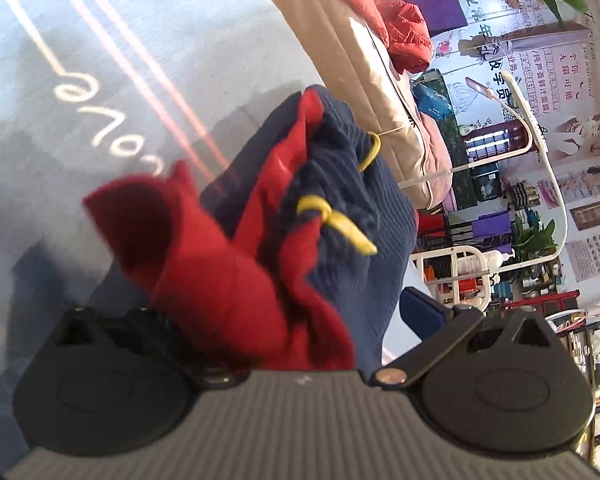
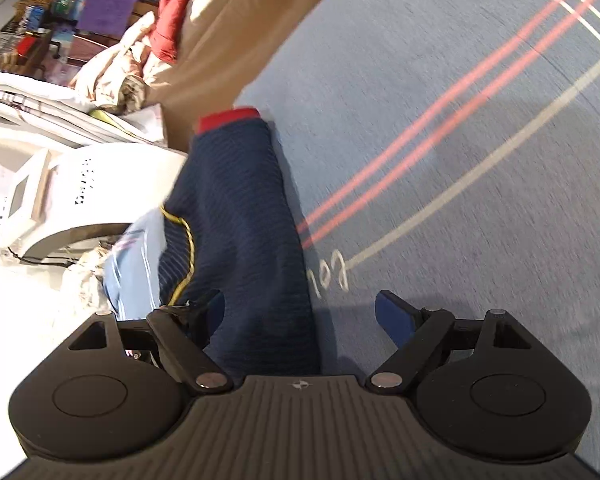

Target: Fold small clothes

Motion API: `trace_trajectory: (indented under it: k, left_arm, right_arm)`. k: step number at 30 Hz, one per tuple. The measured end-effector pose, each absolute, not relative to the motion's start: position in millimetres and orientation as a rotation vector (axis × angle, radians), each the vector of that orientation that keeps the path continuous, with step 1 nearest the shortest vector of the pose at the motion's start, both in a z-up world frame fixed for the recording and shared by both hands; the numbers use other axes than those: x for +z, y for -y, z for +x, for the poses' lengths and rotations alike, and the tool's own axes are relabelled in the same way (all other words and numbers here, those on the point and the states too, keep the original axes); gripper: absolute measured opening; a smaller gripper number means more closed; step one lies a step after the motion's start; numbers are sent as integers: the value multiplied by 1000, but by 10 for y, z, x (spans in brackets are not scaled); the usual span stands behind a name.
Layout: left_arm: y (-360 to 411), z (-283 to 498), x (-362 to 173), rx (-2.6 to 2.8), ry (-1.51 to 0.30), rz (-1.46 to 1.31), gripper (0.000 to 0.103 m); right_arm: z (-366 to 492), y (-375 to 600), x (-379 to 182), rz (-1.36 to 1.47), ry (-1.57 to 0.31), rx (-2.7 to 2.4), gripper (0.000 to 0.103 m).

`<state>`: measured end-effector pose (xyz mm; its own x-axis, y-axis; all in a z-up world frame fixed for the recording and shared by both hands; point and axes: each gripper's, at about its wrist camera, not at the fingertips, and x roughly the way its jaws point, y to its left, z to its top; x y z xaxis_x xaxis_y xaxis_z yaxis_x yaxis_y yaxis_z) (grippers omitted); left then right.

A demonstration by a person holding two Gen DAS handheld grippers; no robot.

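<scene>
**Mid-fold: the little trousers bunched in my left claw, one leg laid out under my right**

Left wrist view: my left claw (image 1: 300,336) looks spread, though only one blue pad shows at the right and red cloth hides the other, so I cannot tell whether it has a real pinch. The small navy trousers (image 1: 340,216) are heaped right against it, red waistband and yellow drawstring (image 1: 332,220) on top, on the blue sheet (image 1: 140,40).

Right wrist view: my right claw (image 2: 300,312) is spread wide, and the leg (image 2: 240,220) runs from between its pads away to the red cuff (image 2: 228,117) at the far end. So the long axis lies near to far, cuff pointing away. I judge the fold half made; next I must close on the near cloth and carry it over the cuff, keeping edges square.
</scene>
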<state>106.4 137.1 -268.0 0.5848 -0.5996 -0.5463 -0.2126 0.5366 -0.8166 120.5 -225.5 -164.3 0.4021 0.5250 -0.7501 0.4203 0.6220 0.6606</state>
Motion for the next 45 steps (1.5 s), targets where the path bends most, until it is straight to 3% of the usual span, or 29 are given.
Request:
trace_trajectory:
  k: [2, 6, 8, 15, 16, 17, 18, 21, 23, 36, 45]
  left_arm:
    - [-1344, 1132, -2655, -287, -964, -1001, 101]
    - [-1397, 1083, -2661, -230, -982, -997, 62]
    - [-1443, 1043, -2740, -212, -989, -1060, 56]
    - [-1342, 1282, -2703, -186, -1053, -1039, 55]
    - [-1331, 1312, -2708, -184, -1055, -1041, 55]
    - [-1325, 1337, -2710, -184, -1057, -1041, 55]
    - [-1314, 1354, -2708, -184, -1060, -1039, 54]
    - [-1273, 1393, -2660, -180, -1067, -1018, 48]
    - [-1261, 1402, -2617, -176, -1067, -1007, 45]
    - [-944, 1498, -1974, -259, -1082, -933, 37]
    - [762, 1606, -963, -594, -1067, -753, 38]
  right_arm:
    - [1341, 2267, -1679, 965, -1171, 106, 103]
    - [1672, 2203, -1837, 962, -1131, 128, 103]
    - [1842, 2101, -1949, 960, -1136, 161, 103]
    - [2121, 1845, -2031, 907, -1100, 173, 102]
    - [2120, 1836, -2036, 892, -1100, 174, 84]
    - [2106, 1843, -2053, 889, -1110, 161, 74]
    - [2080, 1878, -2078, 897, -1116, 136, 57]
    - [2021, 1950, -2043, 898, -1119, 127, 41]
    - [1983, 1868, -1925, 812, -1107, 134, 36]
    - [1772, 1818, -1041, 500, -976, 29, 30]
    - [1285, 3317, 161, 387, -891, -120, 30]
